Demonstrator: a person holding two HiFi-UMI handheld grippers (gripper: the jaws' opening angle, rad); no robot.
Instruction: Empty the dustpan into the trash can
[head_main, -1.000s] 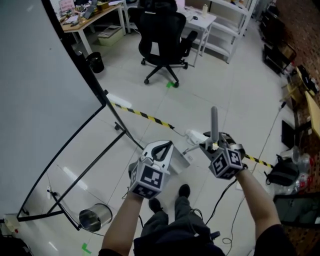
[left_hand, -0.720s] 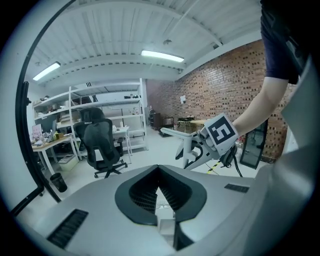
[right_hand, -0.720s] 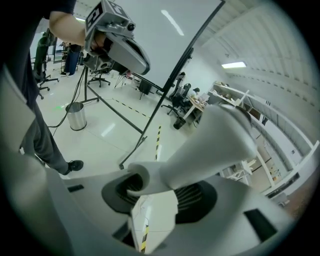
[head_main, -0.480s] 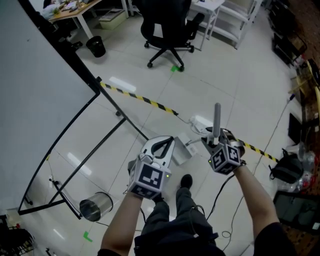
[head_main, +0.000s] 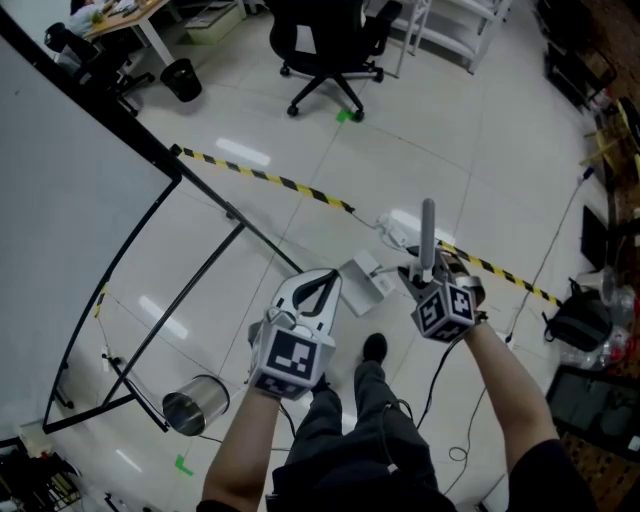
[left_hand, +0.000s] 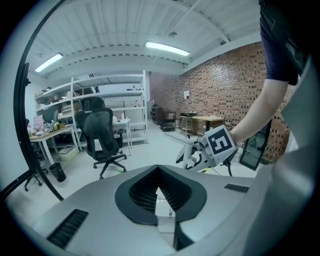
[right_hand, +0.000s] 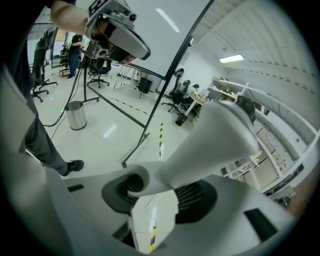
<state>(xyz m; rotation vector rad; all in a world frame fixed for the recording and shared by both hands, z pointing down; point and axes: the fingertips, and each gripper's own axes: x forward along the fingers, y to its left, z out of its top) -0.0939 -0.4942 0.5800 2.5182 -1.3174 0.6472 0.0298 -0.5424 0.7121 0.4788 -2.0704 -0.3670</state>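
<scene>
My right gripper (head_main: 426, 274) is shut on the grey upright handle (head_main: 428, 232) of the dustpan. Its pale pan (head_main: 366, 281) hangs low between my two hands, above the floor. In the right gripper view the jaws (right_hand: 159, 194) clamp the handle (right_hand: 210, 142), which widens away from the camera. My left gripper (head_main: 324, 284) is beside the pan on its left, jaws closed to a point and holding nothing (left_hand: 158, 171). The shiny round trash can (head_main: 195, 406) stands on the floor at lower left, well apart from both grippers; the trash can (right_hand: 76, 115) also shows in the right gripper view.
A large whiteboard on a black stand (head_main: 160, 290) fills the left side, its legs near the trash can. Yellow-black tape (head_main: 290, 185) crosses the floor. A power strip (head_main: 400, 228) and cables lie ahead; a black office chair (head_main: 325, 40) is farther off. My shoe (head_main: 373, 348) is below.
Both hands have sunk a little with the dustpan still held upright in the right gripper. The view now looks more steeply down. Neither gripper's jaws changed.
</scene>
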